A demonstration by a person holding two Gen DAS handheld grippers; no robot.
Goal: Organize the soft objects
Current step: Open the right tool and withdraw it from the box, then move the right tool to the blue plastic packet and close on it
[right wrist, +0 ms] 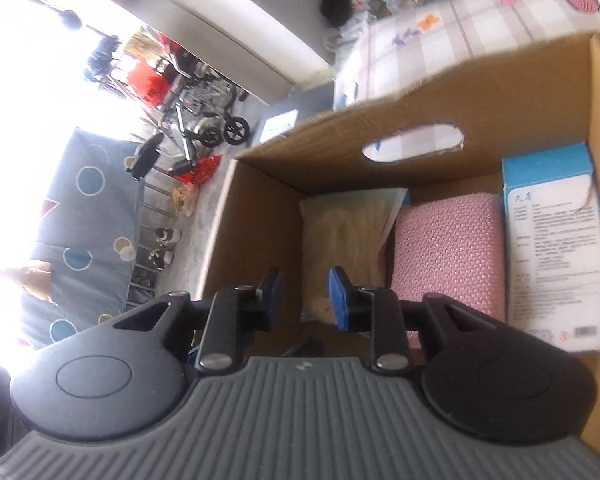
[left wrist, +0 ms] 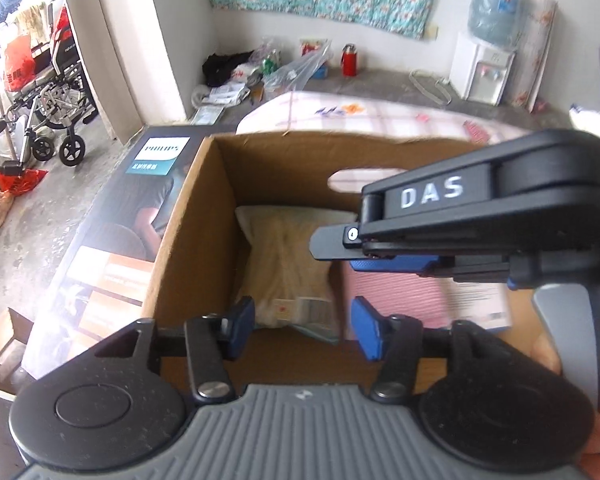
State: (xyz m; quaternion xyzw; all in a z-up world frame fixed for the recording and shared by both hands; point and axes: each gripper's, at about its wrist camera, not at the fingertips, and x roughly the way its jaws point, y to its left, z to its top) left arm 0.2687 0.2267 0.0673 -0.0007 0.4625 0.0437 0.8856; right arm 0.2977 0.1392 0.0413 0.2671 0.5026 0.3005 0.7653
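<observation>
An open cardboard box [left wrist: 188,240] [right wrist: 260,208] holds a cream soft packet [left wrist: 288,264] [right wrist: 348,236] on the left, a pink textured pad [left wrist: 400,296] [right wrist: 448,256] in the middle and a blue-and-white carton [right wrist: 552,248] on the right. My left gripper [left wrist: 302,328] is open and empty above the box's near edge. My right gripper [right wrist: 304,292] is open and empty over the cream packet; in the left wrist view it reaches in from the right, turned on its side, above the packet and pad [left wrist: 340,248].
A black Philips box [left wrist: 132,216] lies left of the cardboard box. A bed with a pink checked sheet [left wrist: 380,116] is behind. A wheelchair [left wrist: 48,92], a water dispenser [left wrist: 484,64] and floor clutter [left wrist: 260,72] stand further off.
</observation>
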